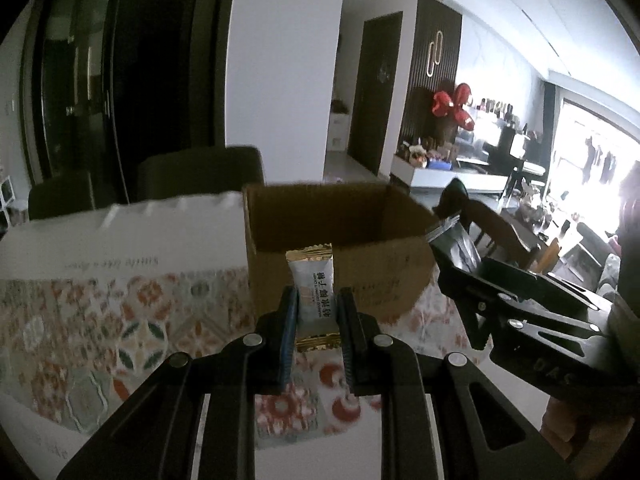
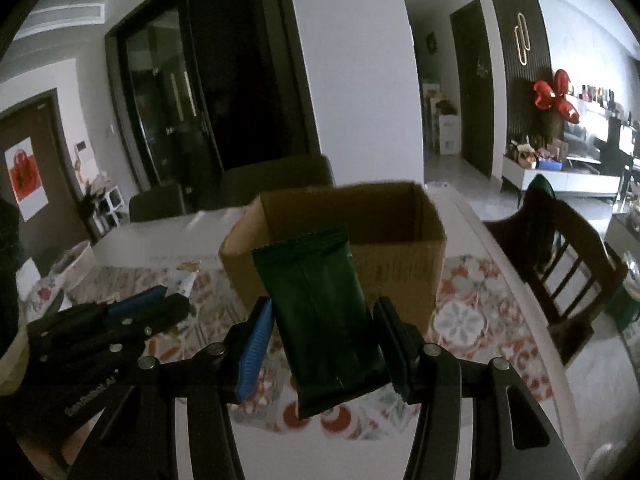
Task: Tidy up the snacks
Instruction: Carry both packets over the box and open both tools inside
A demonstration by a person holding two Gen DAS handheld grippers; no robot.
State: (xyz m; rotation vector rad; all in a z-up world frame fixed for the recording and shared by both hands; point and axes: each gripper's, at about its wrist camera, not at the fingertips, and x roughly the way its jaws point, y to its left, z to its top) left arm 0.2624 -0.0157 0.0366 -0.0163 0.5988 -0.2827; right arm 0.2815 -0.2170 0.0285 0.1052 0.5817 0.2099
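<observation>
My left gripper (image 1: 317, 300) is shut on a small silver and gold candy packet (image 1: 312, 280), held upright just in front of an open cardboard box (image 1: 384, 280). My right gripper (image 2: 324, 316) is shut on a dark green snack packet (image 2: 320, 308), held upright in front of the same box (image 2: 400, 272). The right gripper with its packet also shows at the right of the left wrist view (image 1: 456, 240). The left gripper shows at the lower left of the right wrist view (image 2: 160, 304). The box interior is mostly hidden.
The box stands on a table with a floral cloth (image 1: 100, 320). A white box (image 1: 120, 236) sits left of the cardboard box. Small snacks (image 2: 188, 276) lie on the cloth. A wooden chair (image 2: 560, 248) stands at the right, dark chairs (image 2: 276, 176) behind.
</observation>
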